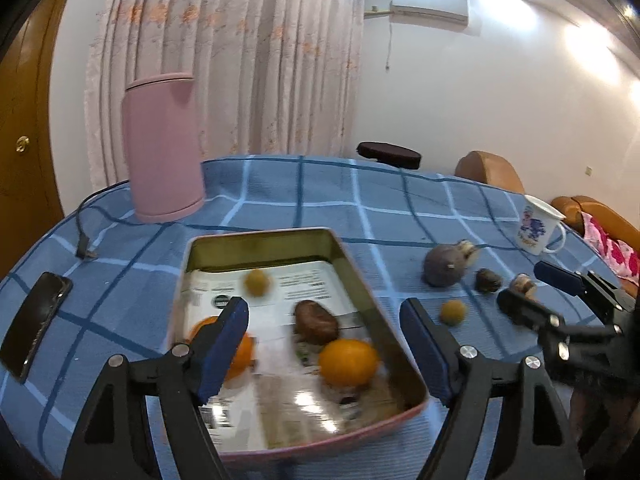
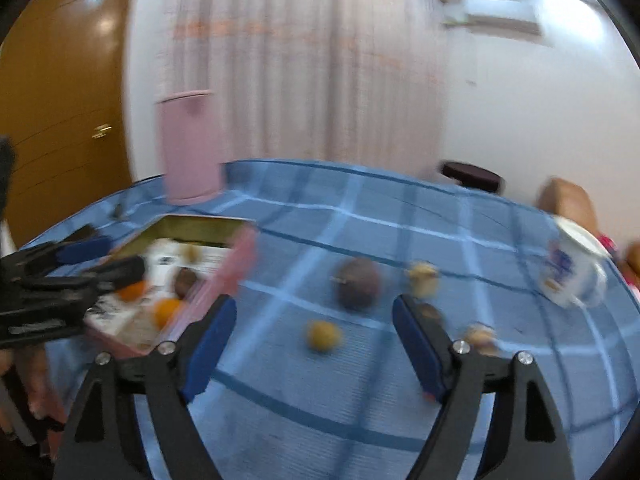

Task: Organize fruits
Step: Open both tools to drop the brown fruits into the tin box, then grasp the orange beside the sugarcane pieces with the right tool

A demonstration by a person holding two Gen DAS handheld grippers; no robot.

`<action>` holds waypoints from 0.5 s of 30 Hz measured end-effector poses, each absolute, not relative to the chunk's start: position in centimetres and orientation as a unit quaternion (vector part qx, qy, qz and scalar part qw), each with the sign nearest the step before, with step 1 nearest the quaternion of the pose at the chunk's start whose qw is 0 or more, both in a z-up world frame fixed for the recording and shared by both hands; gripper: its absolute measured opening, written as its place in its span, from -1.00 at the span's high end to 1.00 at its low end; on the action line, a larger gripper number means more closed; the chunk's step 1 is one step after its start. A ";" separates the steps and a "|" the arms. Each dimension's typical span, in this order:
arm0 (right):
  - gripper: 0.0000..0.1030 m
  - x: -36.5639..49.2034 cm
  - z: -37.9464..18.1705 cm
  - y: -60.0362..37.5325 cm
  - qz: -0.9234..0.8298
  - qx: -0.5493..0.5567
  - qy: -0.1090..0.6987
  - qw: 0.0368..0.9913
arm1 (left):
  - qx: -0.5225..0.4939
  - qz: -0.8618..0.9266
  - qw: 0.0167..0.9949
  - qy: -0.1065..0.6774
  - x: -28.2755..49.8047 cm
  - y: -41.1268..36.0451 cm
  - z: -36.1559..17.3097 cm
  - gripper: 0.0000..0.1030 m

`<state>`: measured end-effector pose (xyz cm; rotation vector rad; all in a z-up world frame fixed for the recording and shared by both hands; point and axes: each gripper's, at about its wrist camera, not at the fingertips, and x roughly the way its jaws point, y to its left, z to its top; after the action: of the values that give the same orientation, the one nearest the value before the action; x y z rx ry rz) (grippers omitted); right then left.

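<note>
Left wrist view first: the left gripper (image 1: 324, 344) hangs over the tin tray (image 1: 360, 276), fingers spread wide with nothing between them. The tray sits toward the near edge of the table (image 1: 280, 192), lined with printed paper, and already has fruit in it: an orange (image 1: 348, 362) near its right wall, another orange (image 1: 240, 354) partly hidden behind the left finger, a brown fruit (image 1: 316, 322) in the middle and a small yellow one (image 1: 256, 282) toward the far wall. To the right of the tray, out on the cloth, there's a purple round fruit (image 1: 444, 270), a small yellow fruit (image 1: 453, 312), a dark spiky one (image 1: 488, 280) and a couple of pale bits I can't identify. The pink container (image 1: 164, 148) is at the far-left edge, the mug (image 1: 538, 230) at the right edge, a phone (image 1: 36, 324) on the left.

Right wrist view is pretty motion-blurred, but the right gripper (image 2: 314, 344) is also wide open and empty, lined up with the small yellow fruit (image 2: 324, 334) lying between its fingers' line of sight, the purple fruit (image 2: 356, 284) just beyond.

My read: it's mid-sort, some fruit binned, several loose. The next move looks like the right gripper dropping onto that yellow fruit, closing gently since it's small and could roll, then carrying it left over the tray wall.
</note>
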<state>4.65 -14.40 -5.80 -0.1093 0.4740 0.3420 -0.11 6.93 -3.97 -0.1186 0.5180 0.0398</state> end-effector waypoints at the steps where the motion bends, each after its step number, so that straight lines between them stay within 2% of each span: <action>1: -0.61 5.1 -6.0 -15.8 0.149 -0.040 0.243 0.958 | -0.057 0.015 0.965 0.257 0.0 6.4 -4.0 -0.54; 5: -0.42 6.5 -6.5 -19.7 0.111 0.007 0.275 0.955 | -0.038 -0.008 0.964 0.262 0.4 4.0 -4.0 -0.54; 7: -0.21 7.1 -6.7 -20.6 0.106 0.015 0.290 0.951 | -0.027 -0.020 0.964 0.264 0.6 2.7 -4.0 -0.54; 11: -0.15 7.6 -7.4 -20.6 0.103 0.007 0.313 0.944 | -0.009 -0.037 0.962 0.271 1.4 0.6 -4.1 -0.54; 15: 0.00 7.9 -8.6 -20.5 0.101 -0.001 0.338 0.936 | -0.001 -0.052 0.958 0.281 2.3 -0.9 -4.4 -0.54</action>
<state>7.90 -20.52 -8.62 -0.0014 0.6909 0.2064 2.33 -0.86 -4.42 -0.0019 0.5710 -0.1063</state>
